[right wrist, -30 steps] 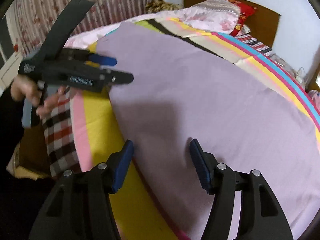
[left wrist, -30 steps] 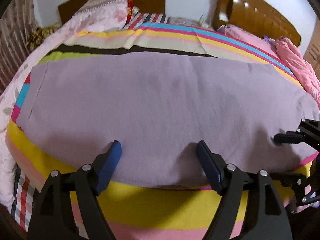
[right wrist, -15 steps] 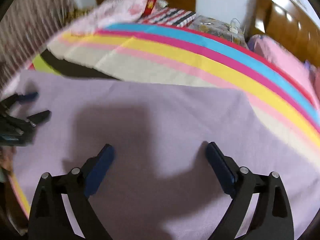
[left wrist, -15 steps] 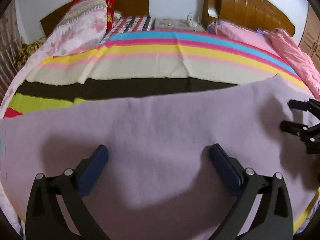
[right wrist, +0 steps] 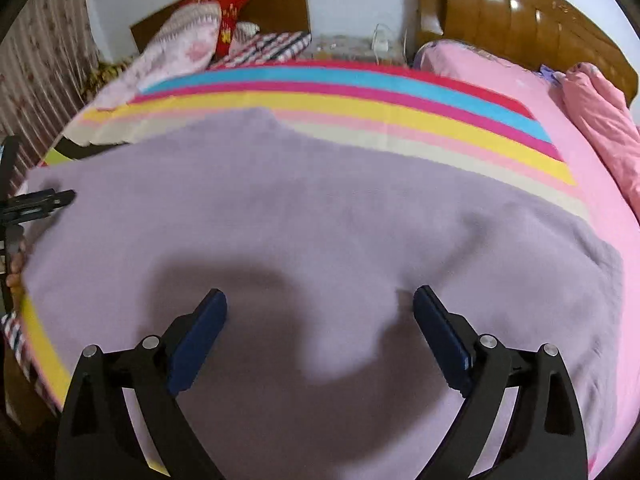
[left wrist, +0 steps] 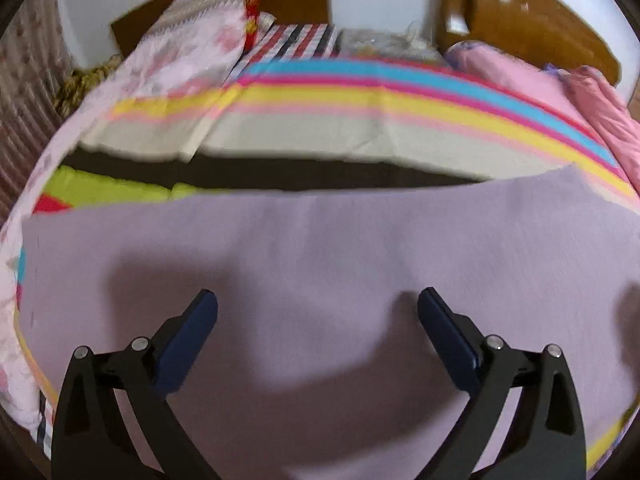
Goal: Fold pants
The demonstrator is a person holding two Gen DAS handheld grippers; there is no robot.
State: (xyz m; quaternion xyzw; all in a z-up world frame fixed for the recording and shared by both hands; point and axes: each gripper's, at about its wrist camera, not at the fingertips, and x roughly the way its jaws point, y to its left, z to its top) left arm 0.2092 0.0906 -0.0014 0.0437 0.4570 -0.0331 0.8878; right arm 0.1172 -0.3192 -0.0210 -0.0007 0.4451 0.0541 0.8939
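The lilac pants [left wrist: 320,264] lay flat on the striped bed [left wrist: 360,128], long axis running left to right across both frames. Both the left tool [left wrist: 318,312] and right tool [right wrist: 320,308] hovered above them, spread wide, holding nothing. Compared with a second earlier, both cameras faced the headboards squarely.

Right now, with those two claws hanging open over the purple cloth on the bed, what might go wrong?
The left gripper and right gripper are both open over the middle of the lilac pants, not an edge, so closing might pinch the striped blanket too. Uneven grabs could skew the fold.
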